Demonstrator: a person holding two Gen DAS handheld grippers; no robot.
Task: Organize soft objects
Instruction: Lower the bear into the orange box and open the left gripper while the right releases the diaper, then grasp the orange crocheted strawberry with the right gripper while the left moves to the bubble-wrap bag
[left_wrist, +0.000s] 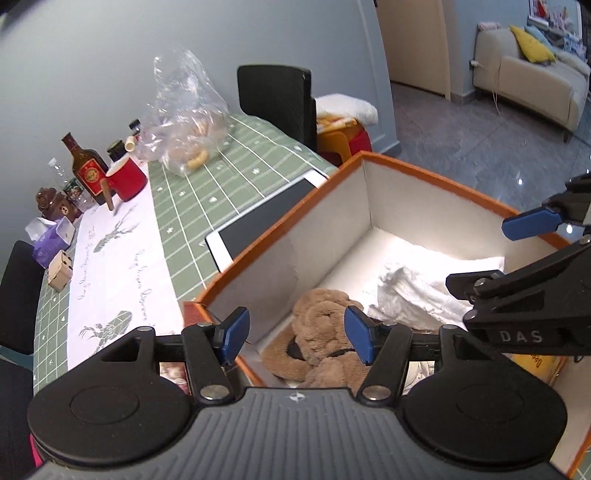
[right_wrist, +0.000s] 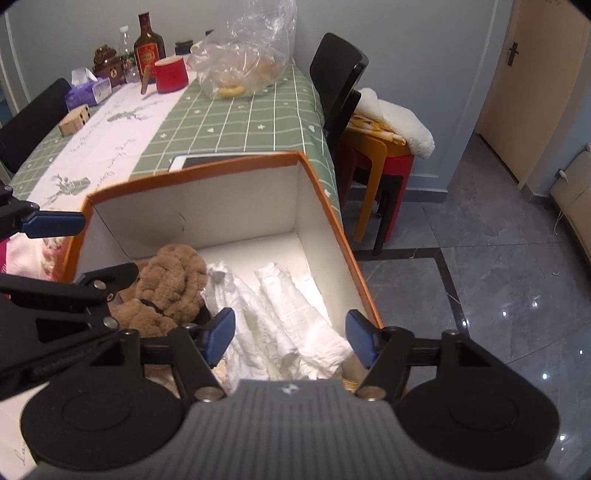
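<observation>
Status: two soft items already lie in the orange-rimmed box (right_wrist: 325, 206); none visibly waits outside it, so the sorting appears nearly done.

Left gripper (left_wrist: 295, 334): jaws wide apart, empty, poised above the box's left half.

Brown plush toy (left_wrist: 321, 332): on the box floor, below and just ahead of the left gripper's blue pads, untouched.

White cloth (right_wrist: 280, 317): crumpled beside the toy, below and between the right gripper's pads, free of them.

Right gripper (right_wrist: 291, 338): jaws spread, holding nothing.

brown plush toy (right_wrist: 166, 291) – slumped | white cloth (right_wrist: 280, 321) – crumpled | both inside orange-rimmed box (right_wrist: 325, 206)
</observation>
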